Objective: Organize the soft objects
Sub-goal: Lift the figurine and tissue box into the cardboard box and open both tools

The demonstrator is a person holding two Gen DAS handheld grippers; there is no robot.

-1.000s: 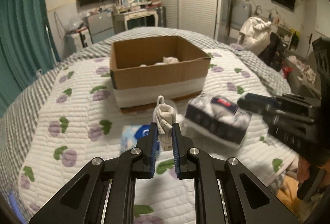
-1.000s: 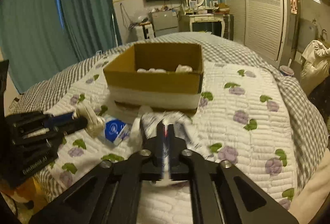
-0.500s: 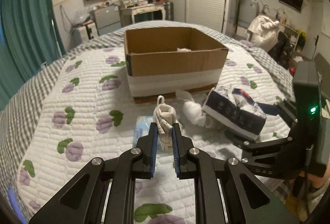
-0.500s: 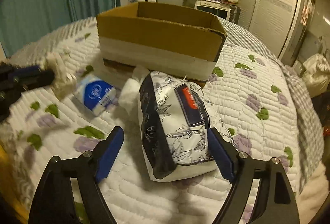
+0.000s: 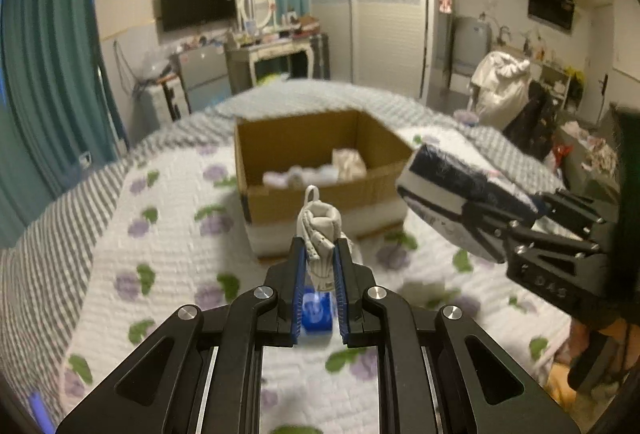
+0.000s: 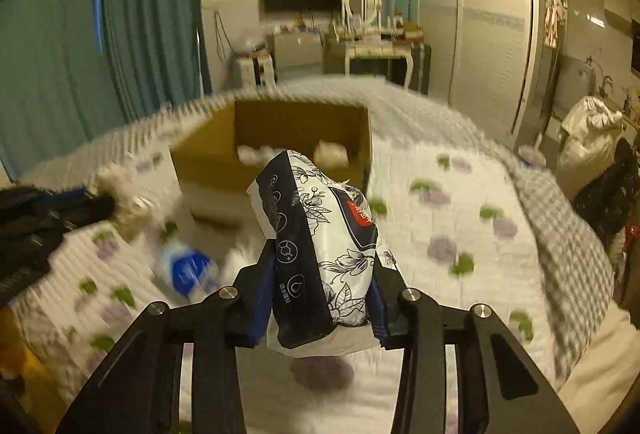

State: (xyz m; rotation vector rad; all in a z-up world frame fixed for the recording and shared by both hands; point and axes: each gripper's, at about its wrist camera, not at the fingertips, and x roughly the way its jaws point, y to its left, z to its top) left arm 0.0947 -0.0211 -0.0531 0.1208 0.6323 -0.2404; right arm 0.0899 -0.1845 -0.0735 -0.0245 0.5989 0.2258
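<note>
My left gripper [image 5: 319,254] is shut on a rolled beige sock [image 5: 320,230] and holds it above the bed, in front of the open cardboard box [image 5: 320,170]. My right gripper [image 6: 320,274] is shut on a navy and white floral tissue pack [image 6: 324,234], lifted off the quilt; the pack also shows in the left wrist view [image 5: 452,190]. The box [image 6: 280,142] holds several pale soft items [image 5: 316,170]. A small blue and white tissue packet [image 6: 188,270] lies on the quilt, also below my left fingers [image 5: 316,310].
The bed has a white quilt with purple flowers [image 5: 168,234] and a grey checked border [image 6: 560,218]. A white soft item [image 6: 240,258] lies by the blue packet. A dresser with mirror [image 5: 276,50] and teal curtains [image 5: 48,74] stand behind.
My right gripper has closed on the floral tissue pack and lifted it off the quilt. My left gripper has risen with the sock and moved toward the box.
</note>
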